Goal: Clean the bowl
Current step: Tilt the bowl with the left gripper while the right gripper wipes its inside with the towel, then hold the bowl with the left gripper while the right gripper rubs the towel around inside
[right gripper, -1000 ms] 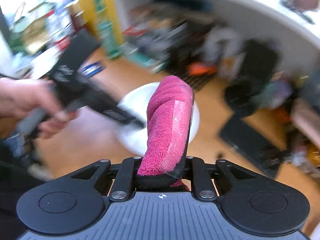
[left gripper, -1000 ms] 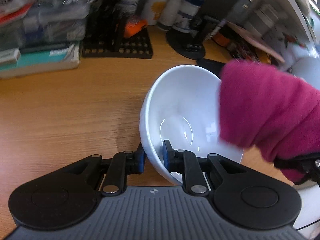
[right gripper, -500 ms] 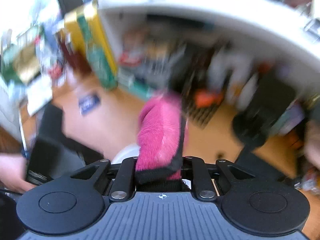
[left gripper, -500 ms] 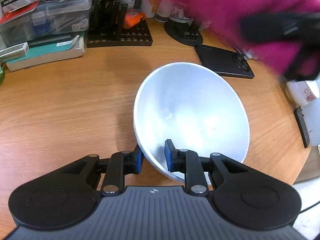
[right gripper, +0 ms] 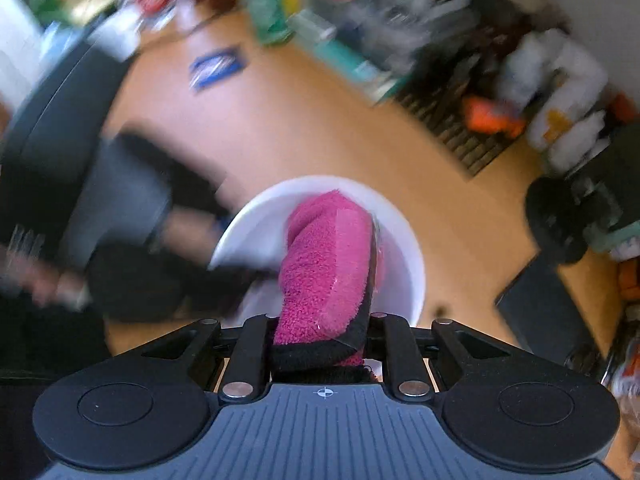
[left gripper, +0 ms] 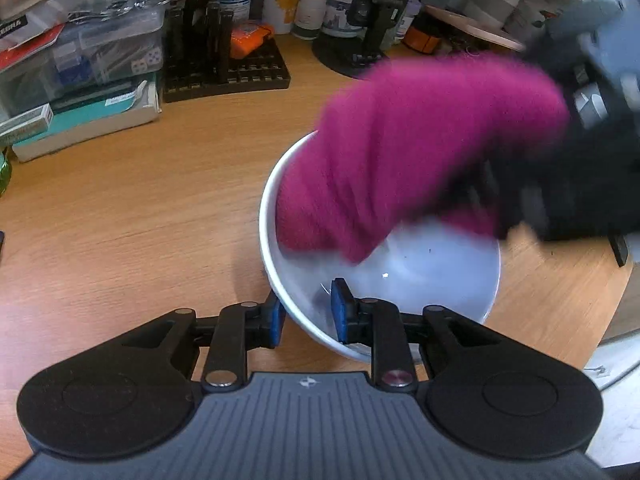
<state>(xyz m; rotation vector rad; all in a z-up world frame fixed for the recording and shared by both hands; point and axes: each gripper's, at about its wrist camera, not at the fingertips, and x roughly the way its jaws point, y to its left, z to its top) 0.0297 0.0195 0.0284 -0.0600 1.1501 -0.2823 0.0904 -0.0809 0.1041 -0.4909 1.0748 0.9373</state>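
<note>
A white bowl (left gripper: 420,276) sits tilted on the wooden desk. My left gripper (left gripper: 308,316) is shut on its near rim, one blue pad inside and one outside. My right gripper (right gripper: 322,340) is shut on a folded magenta cloth (right gripper: 328,268). In the left wrist view the cloth (left gripper: 404,152) reaches down into the bowl from the upper right and presses its far inner wall. The bowl also shows in the right wrist view (right gripper: 400,240), with the cloth's tip inside it. The right wrist view is motion-blurred.
A black slotted rack (left gripper: 228,68), stacked boxes (left gripper: 80,80) and several bottles (left gripper: 308,0) line the back of the desk. A black stand (left gripper: 372,20) rises behind the bowl. A black flat device (right gripper: 544,312) lies right of the bowl.
The right gripper has swung the cloth down from above the bowl into it. The left gripper keeps its hold on the rim; the bowl has barely shifted.
</note>
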